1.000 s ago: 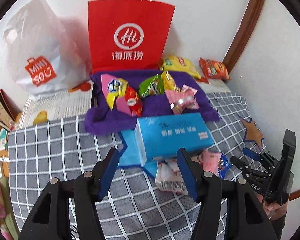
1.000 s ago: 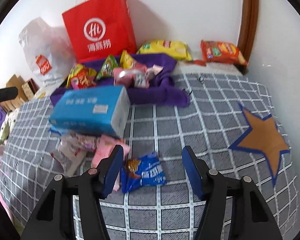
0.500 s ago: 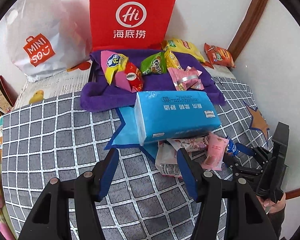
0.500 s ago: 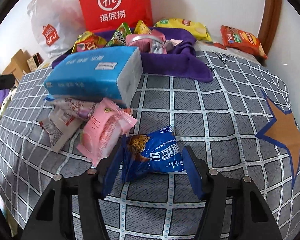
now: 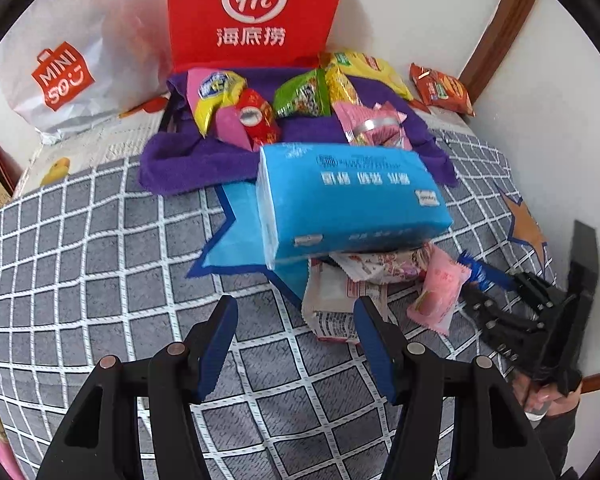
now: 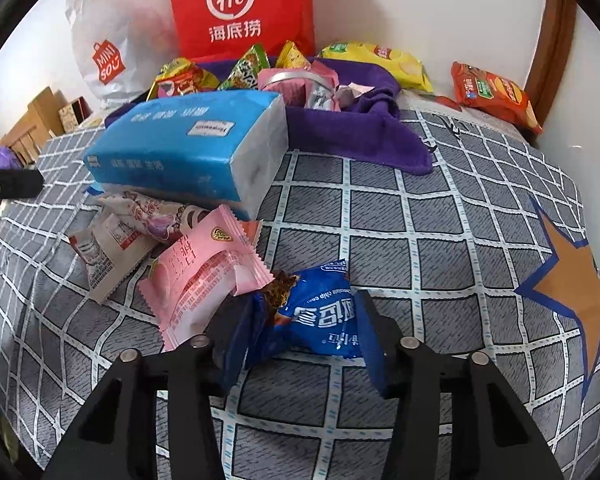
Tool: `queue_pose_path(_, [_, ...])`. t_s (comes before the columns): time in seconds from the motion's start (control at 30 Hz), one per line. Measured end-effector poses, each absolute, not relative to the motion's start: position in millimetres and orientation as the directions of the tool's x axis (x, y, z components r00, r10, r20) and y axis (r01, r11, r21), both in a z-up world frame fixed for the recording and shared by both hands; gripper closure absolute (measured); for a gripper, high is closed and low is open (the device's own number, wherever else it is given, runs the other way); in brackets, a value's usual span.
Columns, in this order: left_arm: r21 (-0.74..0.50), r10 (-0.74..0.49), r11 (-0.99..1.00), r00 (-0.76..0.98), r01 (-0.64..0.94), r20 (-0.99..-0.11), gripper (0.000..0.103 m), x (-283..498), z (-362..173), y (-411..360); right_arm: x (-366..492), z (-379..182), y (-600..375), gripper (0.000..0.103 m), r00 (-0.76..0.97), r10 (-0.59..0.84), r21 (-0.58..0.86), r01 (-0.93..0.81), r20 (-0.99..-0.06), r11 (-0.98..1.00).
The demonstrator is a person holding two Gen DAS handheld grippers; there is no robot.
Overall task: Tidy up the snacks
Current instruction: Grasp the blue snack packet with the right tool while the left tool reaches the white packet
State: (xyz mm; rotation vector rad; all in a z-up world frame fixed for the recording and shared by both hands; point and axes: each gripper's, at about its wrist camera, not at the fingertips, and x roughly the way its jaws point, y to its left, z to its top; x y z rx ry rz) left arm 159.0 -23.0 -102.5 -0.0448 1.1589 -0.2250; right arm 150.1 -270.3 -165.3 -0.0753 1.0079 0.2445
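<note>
A blue cookie packet (image 6: pixel 320 316) lies on the grey checked bedspread between the fingers of my right gripper (image 6: pixel 300 340), whose jaws are open around it. A pink snack packet (image 6: pixel 204 276) lies just left of it, with white wrappers (image 6: pixel 108 248) beyond. My left gripper (image 5: pixel 296 344) is open and empty above the bedspread, just short of the white wrapper (image 5: pixel 332 300). The pink packet (image 5: pixel 440 292) shows there too. Several snacks (image 5: pixel 260 108) lie on a purple towel (image 5: pixel 188 160) at the back.
A blue tissue pack (image 5: pixel 348 196) rests on the wrappers. A red paper bag (image 5: pixel 252 12) and a white Miniso bag (image 5: pixel 64 52) stand against the wall. A yellow chip bag (image 6: pixel 376 60) and an orange one (image 6: pixel 492 92) lie at the back right. The right gripper (image 5: pixel 520 312) shows at right.
Both grippers moved forward and lower toward the snacks. The blue cookie packet now sits between the right gripper's fingers, which remain open.
</note>
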Motion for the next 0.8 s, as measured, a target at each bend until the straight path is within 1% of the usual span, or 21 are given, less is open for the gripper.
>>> queue_pose_path(0.2, [-0.160, -0.212, 0.971, 0.336, 0.176, -0.918, 0.045, 160, -127, -39, 142, -150, -290, 0.057, 0.557, 0.139, 0.045, -0.179, -0.819, 0.983])
queue_pose_path(0.4, [-0.199, -0.251, 0.961, 0.305, 0.192, -0.919, 0.045, 162, -144, -55, 132, -143, -300, 0.057, 0.574, 0.136, 0.043, -0.173, -0.808, 0.984])
queue_pose_path(0.5, [-0.207, -0.255, 0.960, 0.292, 0.187, -0.922, 0.042, 164, -151, -58, 128, -139, -303, 0.057, 0.581, 0.136, 0.038, -0.177, -0.802, 0.983])
queue_pose_path(0.7, [-0.209, -0.266, 0.956, 0.315, 0.204, -0.911, 0.028, 166, -155, -65, 123, -130, -309, 0.057, 0.598, 0.144, 0.050, -0.171, -0.788, 0.984])
queue_pose_path(0.8, [-0.140, -0.217, 0.962, 0.343, 0.234, -0.914, 0.027, 163, -157, -76, 122, -125, -311, 0.057, 0.606, 0.148, 0.059, -0.164, -0.781, 0.985])
